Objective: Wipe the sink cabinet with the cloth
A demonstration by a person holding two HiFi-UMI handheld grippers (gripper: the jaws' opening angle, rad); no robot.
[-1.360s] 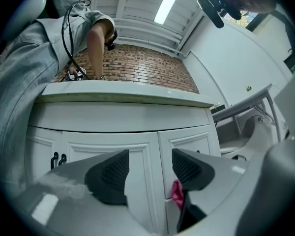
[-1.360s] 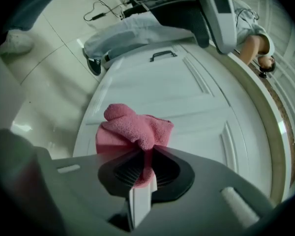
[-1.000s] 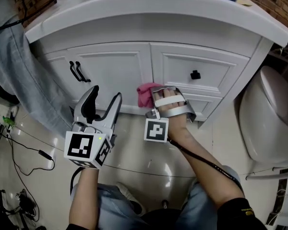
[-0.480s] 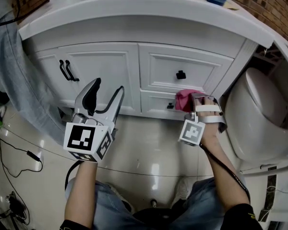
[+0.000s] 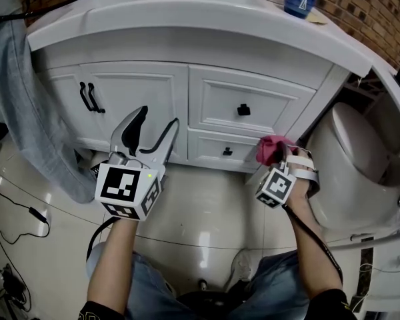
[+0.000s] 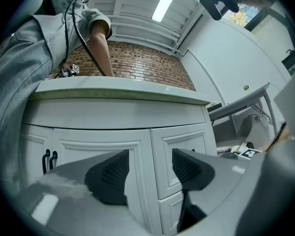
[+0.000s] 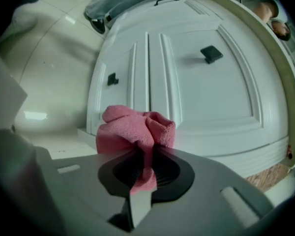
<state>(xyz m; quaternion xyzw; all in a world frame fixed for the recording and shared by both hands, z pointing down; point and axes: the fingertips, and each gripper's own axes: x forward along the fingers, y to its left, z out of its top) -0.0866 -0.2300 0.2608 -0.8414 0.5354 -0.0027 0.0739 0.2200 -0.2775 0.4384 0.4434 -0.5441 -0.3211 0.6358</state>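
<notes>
Head view and both gripper views, sink cabinet wipe. The right tongs (image 7: 146,168) were closed on the pink cloth (image 7: 132,129), pinching a narrow fold of it while the bunched remainder stood out ahead of the tips. The cloth lay at the lower right corner of the sink cabinet (image 5: 253,99), below and to the right of the lower drawer's black knob (image 5: 227,151) and close to the toilet (image 5: 350,159). Whether the cloth actually pressed on the painted face could not be told from any view. The left tongs (image 5: 158,117) were open and empty, pointing at the cabinet doors from above the floor (image 5: 200,205), well apart from the cloth.

Risks, as judged from this position:
- Only a thin fold was held, so drag against the panel mouldings could pull the cloth out of the tongs.
- The wad was small. A steep approach could bring the hard tips, not the fabric, onto the white paint and mark it.
- A stroke across the drawers could snag the cloth on a knob.
- The gap to the toilet was narrow, so a wide sweep rightward could knock the hand or the marker cube against it.
- The idle left tongs, if drifting forward, could strike the door handles (image 5: 89,97).
</notes>
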